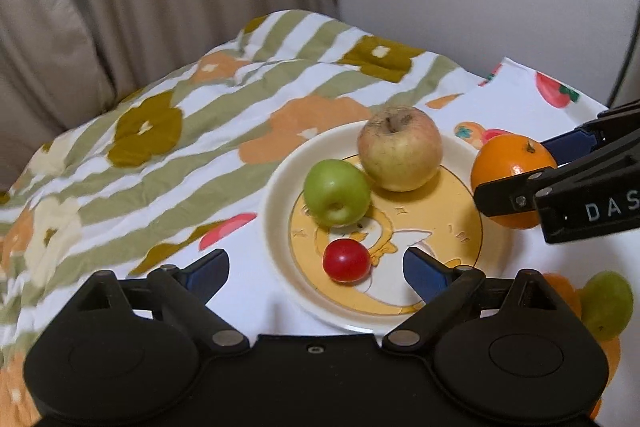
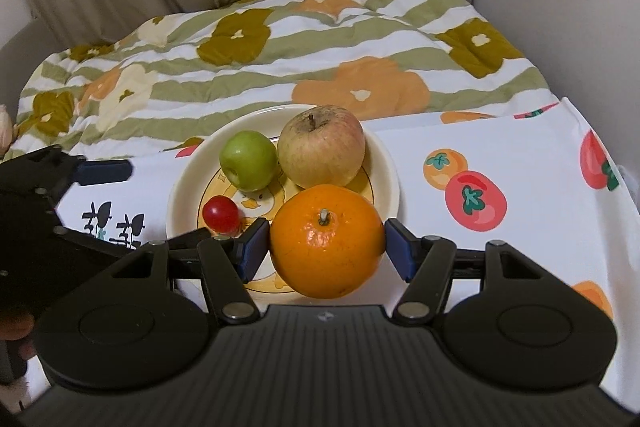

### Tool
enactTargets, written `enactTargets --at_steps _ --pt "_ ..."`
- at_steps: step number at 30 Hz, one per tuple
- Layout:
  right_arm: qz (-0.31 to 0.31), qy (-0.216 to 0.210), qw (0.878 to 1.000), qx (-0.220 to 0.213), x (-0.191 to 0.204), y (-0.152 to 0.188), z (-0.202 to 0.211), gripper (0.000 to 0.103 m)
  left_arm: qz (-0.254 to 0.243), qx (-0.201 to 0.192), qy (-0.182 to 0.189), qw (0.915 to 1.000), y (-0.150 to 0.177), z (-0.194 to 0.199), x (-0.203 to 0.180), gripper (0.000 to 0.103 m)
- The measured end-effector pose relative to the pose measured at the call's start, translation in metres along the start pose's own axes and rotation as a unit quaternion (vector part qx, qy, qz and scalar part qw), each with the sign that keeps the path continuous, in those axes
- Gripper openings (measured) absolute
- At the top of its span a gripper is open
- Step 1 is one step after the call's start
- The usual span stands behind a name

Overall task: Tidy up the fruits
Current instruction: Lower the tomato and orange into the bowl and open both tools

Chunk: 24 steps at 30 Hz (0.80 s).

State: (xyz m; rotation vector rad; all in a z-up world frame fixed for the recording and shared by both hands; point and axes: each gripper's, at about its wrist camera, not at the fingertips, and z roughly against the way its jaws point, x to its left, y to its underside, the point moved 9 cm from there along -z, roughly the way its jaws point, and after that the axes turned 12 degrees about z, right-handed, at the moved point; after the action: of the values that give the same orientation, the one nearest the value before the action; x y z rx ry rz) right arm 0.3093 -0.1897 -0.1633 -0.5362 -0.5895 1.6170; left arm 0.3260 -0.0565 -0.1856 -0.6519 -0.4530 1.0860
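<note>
A cream plate (image 1: 276,211) with a yellow duck picture holds a large yellowish apple (image 1: 400,151), a small green apple (image 1: 336,193) and a red cherry tomato (image 1: 346,261). My left gripper (image 1: 316,263) is open low over the plate's near side. The tomato lies between its blue pads, touching neither. My right gripper (image 2: 325,247) is shut on an orange (image 2: 326,239), held stem up over the plate's (image 2: 180,195) near rim. In the left wrist view the orange (image 1: 508,163) hangs at the plate's right edge.
A green grape (image 1: 606,305) lies on the white fruit-print cloth (image 2: 520,267) to the right of the plate. A rumpled flowered, green-striped quilt (image 2: 280,67) lies behind the plate. Beige curtains and a pale wall stand at the back.
</note>
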Motion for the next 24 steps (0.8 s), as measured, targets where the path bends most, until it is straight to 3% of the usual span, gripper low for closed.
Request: enactTargets --at_steps 7,14,24 --pt "0.058 -0.015 0.998 0.000 -0.006 -0.004 -0.008 0.078 0.064 0.009 -0.031 0.9974 0.010 0.016 0.010 0.096" --pt "0.121 -0.042 0.992 0.003 0.001 -0.009 -0.027 0.078 0.095 0.003 -0.067 0.9932 0.013 0.025 0.017 0.096" --pt "0.158 -0.067 0.985 0.011 0.006 -0.005 -0.049 0.078 0.132 0.005 -0.113 0.9847 0.028 0.040 0.025 0.096"
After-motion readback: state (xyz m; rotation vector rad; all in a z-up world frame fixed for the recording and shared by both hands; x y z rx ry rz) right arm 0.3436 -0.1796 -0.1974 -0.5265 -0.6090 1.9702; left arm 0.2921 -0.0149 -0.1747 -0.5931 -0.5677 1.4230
